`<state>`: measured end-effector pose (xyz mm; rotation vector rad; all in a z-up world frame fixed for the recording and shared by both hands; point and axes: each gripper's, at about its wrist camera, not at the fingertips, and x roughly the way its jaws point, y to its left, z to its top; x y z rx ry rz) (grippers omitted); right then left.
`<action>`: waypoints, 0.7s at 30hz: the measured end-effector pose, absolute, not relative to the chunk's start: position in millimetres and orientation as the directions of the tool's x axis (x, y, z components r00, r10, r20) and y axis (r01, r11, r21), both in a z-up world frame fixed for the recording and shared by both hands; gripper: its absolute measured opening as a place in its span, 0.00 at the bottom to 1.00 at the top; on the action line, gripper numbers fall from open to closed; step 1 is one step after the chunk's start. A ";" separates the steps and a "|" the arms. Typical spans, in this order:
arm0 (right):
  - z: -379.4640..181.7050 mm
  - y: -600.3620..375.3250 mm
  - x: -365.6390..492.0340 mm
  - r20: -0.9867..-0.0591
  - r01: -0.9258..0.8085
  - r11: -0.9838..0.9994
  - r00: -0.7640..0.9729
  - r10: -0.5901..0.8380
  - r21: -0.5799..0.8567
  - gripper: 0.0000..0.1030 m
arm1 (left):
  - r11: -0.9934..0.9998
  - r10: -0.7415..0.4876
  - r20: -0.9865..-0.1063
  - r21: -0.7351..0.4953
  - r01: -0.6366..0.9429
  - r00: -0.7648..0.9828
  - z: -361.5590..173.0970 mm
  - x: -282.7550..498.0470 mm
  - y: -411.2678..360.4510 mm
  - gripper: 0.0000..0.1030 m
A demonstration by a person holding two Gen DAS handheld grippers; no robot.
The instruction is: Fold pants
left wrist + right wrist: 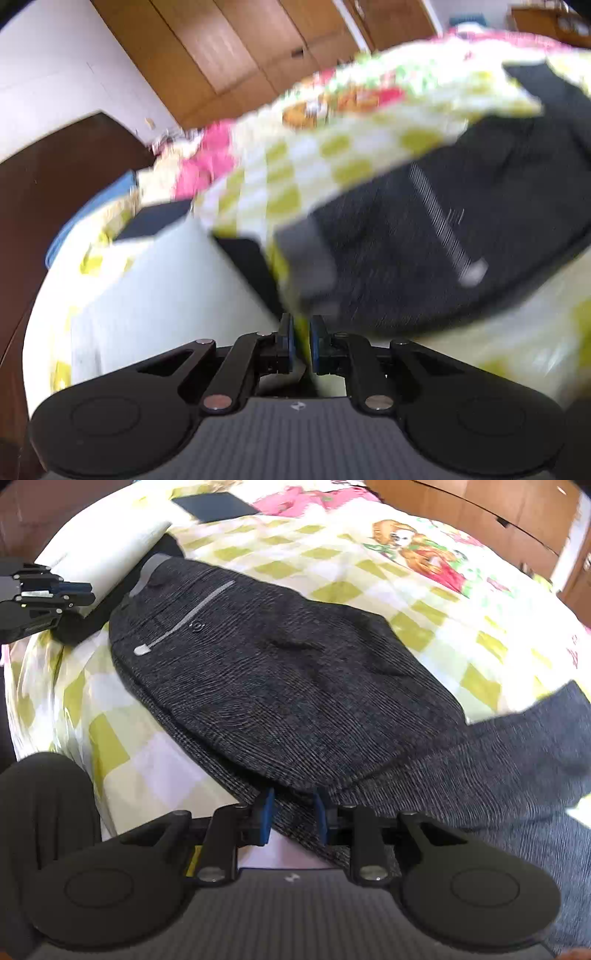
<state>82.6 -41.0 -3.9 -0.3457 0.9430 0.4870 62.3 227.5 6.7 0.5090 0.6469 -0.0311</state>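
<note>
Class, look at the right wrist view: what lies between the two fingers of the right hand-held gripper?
A fold of the dark grey pants lies between the right hand-held gripper fingers, over the checked bedsheet.

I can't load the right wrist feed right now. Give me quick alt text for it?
Dark grey pants lie folded on a yellow-checked bedspread, silver pocket zipper facing up. The right gripper is part open around the fabric edge nearest the camera. At far left the left gripper sits off the pants near a white pillow.
</note>
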 end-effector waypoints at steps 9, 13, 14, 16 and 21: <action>18.4 -118.0 85.5 -0.795 -0.339 0.940 0.560 0.233 0.037 0.25 | 0.844 0.028 -0.678 0.410 0.346 0.735 -34.1 66.2 145.6 0.18; 33.2 -158.3 118.5 -0.770 -0.229 0.973 0.616 0.169 0.031 0.37 | 0.858 -0.001 -0.667 0.382 0.343 0.745 -6.4 65.1 132.8 0.22; 36.3 -168.5 131.9 -0.764 -0.194 0.980 0.627 0.150 0.033 0.41 | 0.856 -0.019 -0.655 0.380 0.351 0.756 2.6 65.1 124.0 0.23; 41.3 -188.8 163.5 -0.755 -0.133 0.990 0.644 0.126 0.052 0.42 | 0.851 -0.073 -0.637 0.362 0.381 0.767 14.8 64.9 103.0 0.24; 36.3 -243.6 263.9 -0.757 0.077 0.990 0.653 0.037 0.115 0.51 | 0.848 -0.262 -0.642 0.205 0.490 0.721 19.8 80.4 34.4 0.28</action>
